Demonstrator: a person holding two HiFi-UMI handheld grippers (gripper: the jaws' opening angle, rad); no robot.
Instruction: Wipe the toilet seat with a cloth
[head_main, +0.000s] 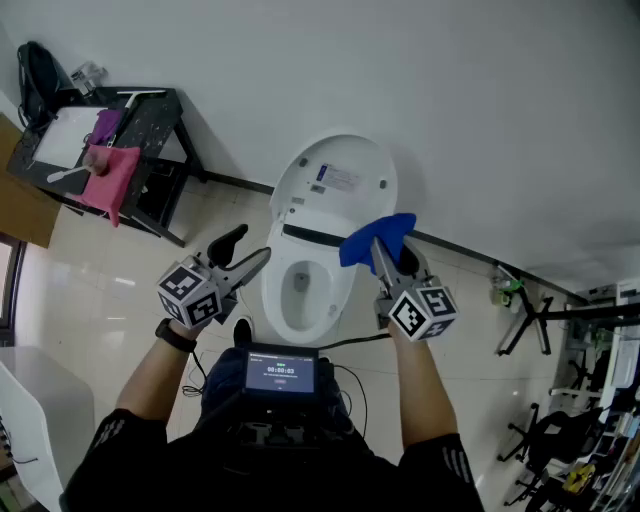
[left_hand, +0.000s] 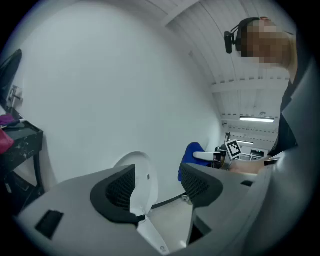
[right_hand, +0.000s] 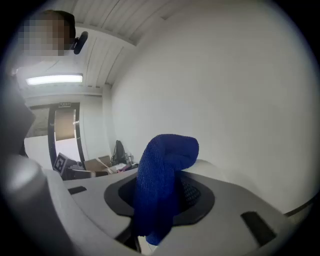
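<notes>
A white toilet (head_main: 310, 290) stands against the wall with its lid (head_main: 335, 180) raised; the lid (left_hand: 135, 172) also shows in the left gripper view. My right gripper (head_main: 383, 247) is shut on a blue cloth (head_main: 375, 240), held above the toilet's right side. In the right gripper view the cloth (right_hand: 162, 185) hangs folded between the jaws. My left gripper (head_main: 255, 262) hovers open at the toilet's left side with nothing between its pads (left_hand: 117, 192).
A black table (head_main: 150, 120) at the upper left holds a pink cloth (head_main: 112, 180), a purple cloth and a white board. A dark cable runs along the floor right of the toilet. Stands and gear crowd the far right. A screen device (head_main: 280, 375) hangs at my chest.
</notes>
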